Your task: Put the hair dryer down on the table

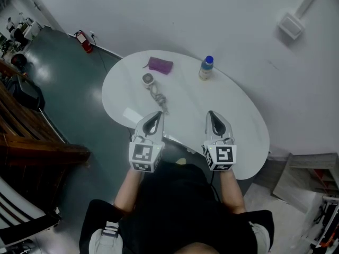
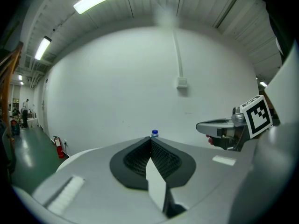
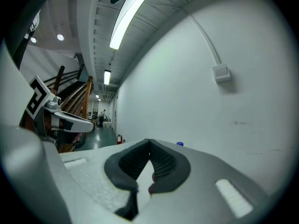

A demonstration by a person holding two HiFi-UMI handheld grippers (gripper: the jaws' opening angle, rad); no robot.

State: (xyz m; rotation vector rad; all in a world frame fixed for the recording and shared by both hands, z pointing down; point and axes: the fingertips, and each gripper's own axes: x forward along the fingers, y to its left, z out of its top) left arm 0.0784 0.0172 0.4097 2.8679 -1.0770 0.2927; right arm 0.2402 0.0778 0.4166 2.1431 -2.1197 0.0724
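Fingers first, from the head view: my left gripper [image 1: 159, 114] and my right gripper [image 1: 211, 113] hover side by side over the near edge of the white table [image 1: 238, 120]. Both have their jaws together and carry nothing. The hair dryer [image 1: 148, 80] lies on the table ahead of my left fingertips, apart from them. Its cord [image 1: 159, 97] trails back to just short of those tips. A purple pouch [image 1: 160, 65] sits beyond the dryer, and a bottle [image 1: 206, 67] stands well ahead of my right fingertips.

In the left gripper view my ribbed pads [image 2: 163, 157] meet at the tip, empty. The bottle's blue cap [image 2: 154, 133] peeks just over them, and the dryer does not show.

In the right gripper view the pads are closed on nothing, with the blue cap beyond them to the right.
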